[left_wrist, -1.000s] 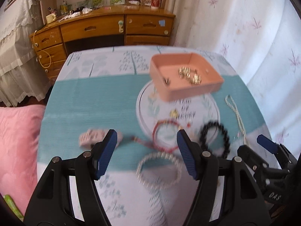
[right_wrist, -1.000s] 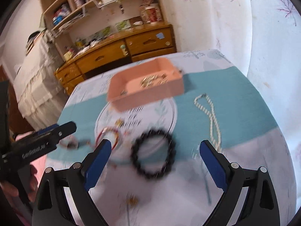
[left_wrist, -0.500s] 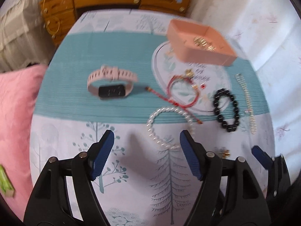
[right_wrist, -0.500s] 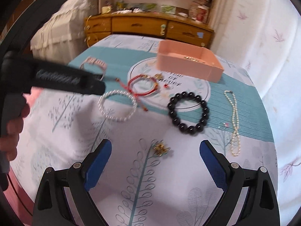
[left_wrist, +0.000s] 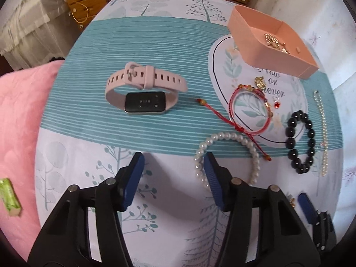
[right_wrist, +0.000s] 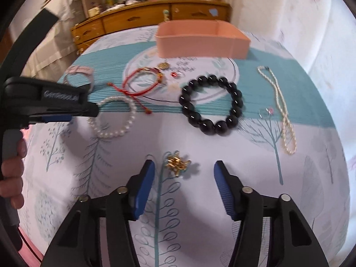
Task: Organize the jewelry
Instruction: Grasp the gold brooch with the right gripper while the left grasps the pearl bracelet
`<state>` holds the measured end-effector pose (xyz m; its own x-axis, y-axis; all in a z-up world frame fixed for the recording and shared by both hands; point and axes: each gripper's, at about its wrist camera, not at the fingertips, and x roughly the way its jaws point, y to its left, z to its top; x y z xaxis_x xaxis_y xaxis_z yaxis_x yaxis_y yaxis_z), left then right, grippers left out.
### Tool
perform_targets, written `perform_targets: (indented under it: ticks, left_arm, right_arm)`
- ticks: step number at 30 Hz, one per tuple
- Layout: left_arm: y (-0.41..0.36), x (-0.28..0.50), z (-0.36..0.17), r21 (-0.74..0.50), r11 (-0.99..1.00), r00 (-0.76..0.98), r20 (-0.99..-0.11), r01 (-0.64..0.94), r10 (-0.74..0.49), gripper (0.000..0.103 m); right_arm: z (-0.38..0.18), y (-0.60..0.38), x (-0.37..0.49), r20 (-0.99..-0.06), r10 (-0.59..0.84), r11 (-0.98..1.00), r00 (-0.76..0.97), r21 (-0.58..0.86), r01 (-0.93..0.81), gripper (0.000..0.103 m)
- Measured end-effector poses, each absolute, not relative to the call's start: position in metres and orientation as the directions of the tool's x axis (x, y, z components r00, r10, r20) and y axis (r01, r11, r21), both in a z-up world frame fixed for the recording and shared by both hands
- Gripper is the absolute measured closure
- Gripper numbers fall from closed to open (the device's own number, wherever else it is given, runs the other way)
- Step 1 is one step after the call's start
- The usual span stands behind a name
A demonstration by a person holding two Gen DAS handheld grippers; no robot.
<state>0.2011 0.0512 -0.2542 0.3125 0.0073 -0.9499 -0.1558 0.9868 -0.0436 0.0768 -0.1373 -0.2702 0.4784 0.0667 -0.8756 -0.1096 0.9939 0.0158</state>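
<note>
Down near the table's (right_wrist: 255, 178) front edge, the gold charm (right_wrist: 178, 164) lies between the right gripper's (right_wrist: 184, 173) closing, untouching jaws. Beside it, the left gripper (left_wrist: 173, 166), steeply tilted, closes with one finger inside the flat pearl bracelet (left_wrist: 229, 136).

On the round printed panel of the tablecloth (left_wrist: 224, 71), beside the pink tray, you can read "Now or Never" in script. The side of your left gripper (right_wrist: 60, 102) carries white lettering, too blurred to make out. Nothing else is legible.
</note>
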Motion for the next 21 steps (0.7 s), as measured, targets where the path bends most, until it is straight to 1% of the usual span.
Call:
perform_targets:
  ticks: [3,5,6,8,9,10,11,13,21]
  left_arm:
    - [0.049,0.203,-0.254,-0.022,0.99,0.315,-0.949,-0.143,0.024,0.056]
    - [0.048,0.205,-0.254,-0.021,0.99,0.316,-0.948,-0.142,0.025,0.061]
    - [0.047,0.206,-0.254,-0.021,0.99,0.317,-0.948,-0.139,0.025,0.063]
    - [0.045,0.208,-0.253,-0.021,0.991,0.321,-0.947,-0.131,0.023,0.073]
    - [0.045,0.208,-0.253,-0.021,0.992,0.323,-0.946,-0.128,0.021,0.076]
    - [0.045,0.209,-0.253,-0.021,0.992,0.326,-0.945,-0.124,0.021,0.082]
    - [0.045,0.21,-0.252,-0.022,0.992,0.328,-0.944,-0.123,0.02,0.089]
    - [0.046,0.212,-0.253,-0.023,0.992,0.33,-0.944,-0.126,0.02,0.097]
    - [0.052,0.213,-0.254,-0.056,0.99,0.323,-0.946,-0.13,-0.011,0.098]
  right_arm:
    - [-0.269,-0.141,0.081,-0.872,0.066,0.995,0.486,0.023,-0.094,0.055]
    - [-0.269,-0.142,0.083,-0.87,0.071,0.995,0.488,0.026,-0.098,0.059]
    - [-0.269,-0.141,0.085,-0.869,0.069,0.995,0.489,0.023,-0.1,0.062]
    - [-0.269,-0.14,0.086,-0.87,0.064,0.994,0.489,0.012,-0.109,0.065]
    - [-0.269,-0.139,0.086,-0.87,0.063,0.994,0.489,0.009,-0.111,0.07]
    - [-0.269,-0.139,0.087,-0.871,0.062,0.993,0.488,0.006,-0.115,0.075]
    - [-0.269,-0.139,0.087,-0.871,0.063,0.993,0.487,0.007,-0.117,0.076]
    - [-0.268,-0.14,0.088,-0.874,0.07,0.993,0.481,0.015,-0.117,0.078]
    - [-0.267,-0.139,0.093,-0.877,0.133,0.989,0.462,0.09,-0.113,0.078]
